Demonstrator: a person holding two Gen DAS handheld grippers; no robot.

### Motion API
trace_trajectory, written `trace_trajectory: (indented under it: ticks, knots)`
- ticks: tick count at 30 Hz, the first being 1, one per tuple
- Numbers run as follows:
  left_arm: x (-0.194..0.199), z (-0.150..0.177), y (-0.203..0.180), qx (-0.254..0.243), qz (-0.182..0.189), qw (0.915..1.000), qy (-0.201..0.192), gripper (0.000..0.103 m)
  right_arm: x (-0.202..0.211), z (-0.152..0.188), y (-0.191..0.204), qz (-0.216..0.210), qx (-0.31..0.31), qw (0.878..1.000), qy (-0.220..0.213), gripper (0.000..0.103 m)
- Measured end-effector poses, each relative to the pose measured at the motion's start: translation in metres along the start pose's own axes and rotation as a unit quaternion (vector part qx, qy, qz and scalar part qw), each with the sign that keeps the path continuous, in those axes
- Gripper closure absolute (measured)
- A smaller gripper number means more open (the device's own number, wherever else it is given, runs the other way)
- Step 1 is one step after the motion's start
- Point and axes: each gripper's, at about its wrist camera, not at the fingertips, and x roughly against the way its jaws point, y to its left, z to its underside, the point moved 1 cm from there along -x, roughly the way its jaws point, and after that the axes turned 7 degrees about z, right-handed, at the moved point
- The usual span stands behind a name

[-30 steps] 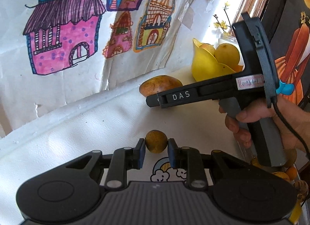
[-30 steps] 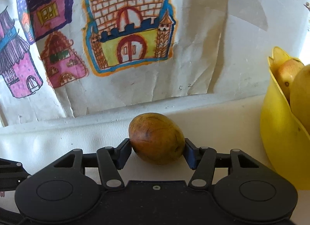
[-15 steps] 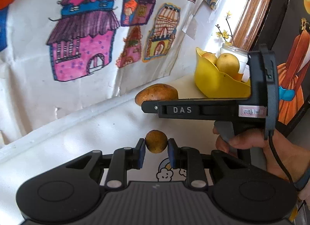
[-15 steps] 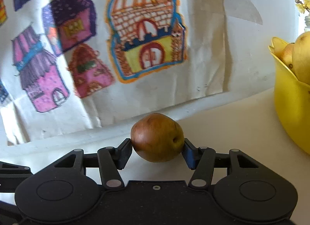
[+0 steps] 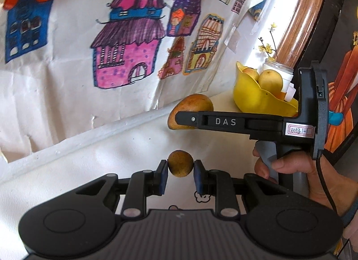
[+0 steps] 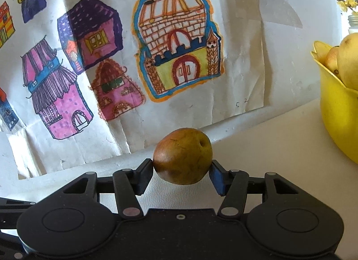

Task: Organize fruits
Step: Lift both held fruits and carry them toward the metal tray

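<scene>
yellow bowl point(image 5: 252, 101) with yellow fruits point(image 5: 270, 80)

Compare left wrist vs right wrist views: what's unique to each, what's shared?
Left wrist only: the left hand-held gripper shut on a small round fruit, the person's hand, a white jar.

Right wrist only: the right hand-held gripper's own jaws, seen closed on the mango.

Both: that mango, the yellow bowl of fruit, the house drawings.

Left tool point(image 5: 180, 176) clamped; right tool point(image 6: 182, 170) clamped, hand point(image 5: 297, 172) gripping handle.
</scene>
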Motion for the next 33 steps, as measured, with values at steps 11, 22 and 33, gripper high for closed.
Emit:
trace_trajectory:
  ticks: [11,22,33]
  knots:
    - [-0.015,0.004,0.013,0.011,0.001,0.9999,0.012,0.076,-0.014,0.001,-0.017,-0.002,-0.020,1.000,0.000,0.041]
    - [-0.018,0.002,0.014,0.015,-0.002,0.9998,0.012,0.076,-0.024,-0.008,-0.020,-0.002,-0.038,0.999,-0.010,0.040]
    - [-0.009,0.002,0.015,0.017,-0.007,0.9998,0.003,0.076,-0.018,-0.010,-0.007,-0.030,-0.040,0.999,-0.013,0.043]
